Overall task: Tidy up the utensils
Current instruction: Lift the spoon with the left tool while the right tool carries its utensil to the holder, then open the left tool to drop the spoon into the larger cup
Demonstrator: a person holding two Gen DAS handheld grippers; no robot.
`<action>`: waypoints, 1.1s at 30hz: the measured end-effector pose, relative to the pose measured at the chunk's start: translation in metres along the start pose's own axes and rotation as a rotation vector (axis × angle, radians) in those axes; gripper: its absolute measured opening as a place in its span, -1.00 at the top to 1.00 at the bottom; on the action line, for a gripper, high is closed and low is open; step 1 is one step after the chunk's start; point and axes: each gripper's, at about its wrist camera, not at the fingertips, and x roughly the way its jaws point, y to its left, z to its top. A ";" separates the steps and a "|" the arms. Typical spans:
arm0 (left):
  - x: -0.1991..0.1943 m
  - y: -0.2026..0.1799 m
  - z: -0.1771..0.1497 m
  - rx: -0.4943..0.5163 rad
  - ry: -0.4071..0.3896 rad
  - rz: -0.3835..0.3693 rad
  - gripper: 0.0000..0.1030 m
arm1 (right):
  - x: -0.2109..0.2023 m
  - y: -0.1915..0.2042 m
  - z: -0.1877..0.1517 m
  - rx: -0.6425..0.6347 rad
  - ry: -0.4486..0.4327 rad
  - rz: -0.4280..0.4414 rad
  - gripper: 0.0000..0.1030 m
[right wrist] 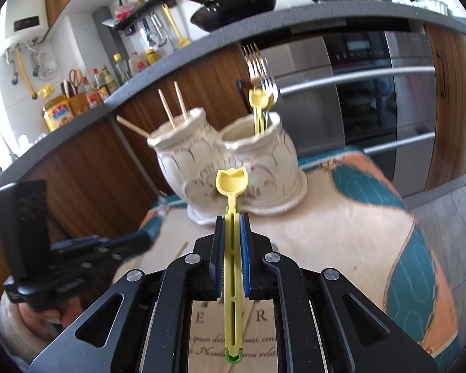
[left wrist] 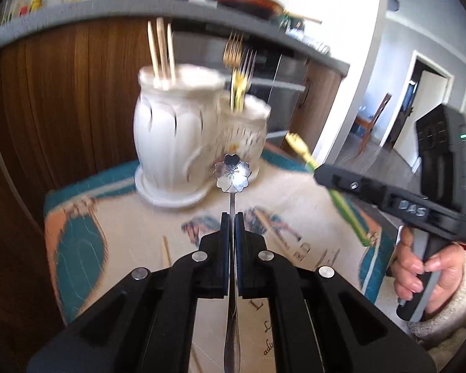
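My left gripper (left wrist: 232, 217) is shut on a silver spoon with a flower-shaped bowl (left wrist: 232, 173), held above the table and pointing at the white double-pot ceramic holder (left wrist: 174, 136). My right gripper (right wrist: 232, 217) is shut on a yellow-green plastic tulip-shaped spoon (right wrist: 232, 181), also pointing at the holder (right wrist: 233, 158). The holder's left pot has wooden chopsticks (right wrist: 177, 104). Its right pot has metal forks (right wrist: 261, 71) and another yellow tulip spoon (right wrist: 259, 101). The right gripper (left wrist: 332, 177) with its yellow spoon (left wrist: 298, 146) also shows in the left wrist view.
The table wears a printed cloth (right wrist: 341, 233) with teal and orange borders. Loose chopsticks (left wrist: 166, 250) lie on it near my left gripper. Behind are wooden cabinets (left wrist: 62, 99), an oven (right wrist: 372, 99) and a counter with pans (right wrist: 233, 3).
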 end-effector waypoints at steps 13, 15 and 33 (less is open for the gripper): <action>-0.065 0.053 0.105 -0.079 -0.399 0.005 0.94 | 0.007 0.007 0.087 -0.023 -0.206 0.085 0.79; -0.053 0.060 0.123 -0.085 -0.434 0.005 0.94 | 0.014 0.003 0.099 -0.006 -0.232 0.107 0.79; 0.022 0.069 0.160 -0.083 -0.503 -0.029 0.94 | 0.096 -0.017 0.111 0.031 -0.288 0.101 0.79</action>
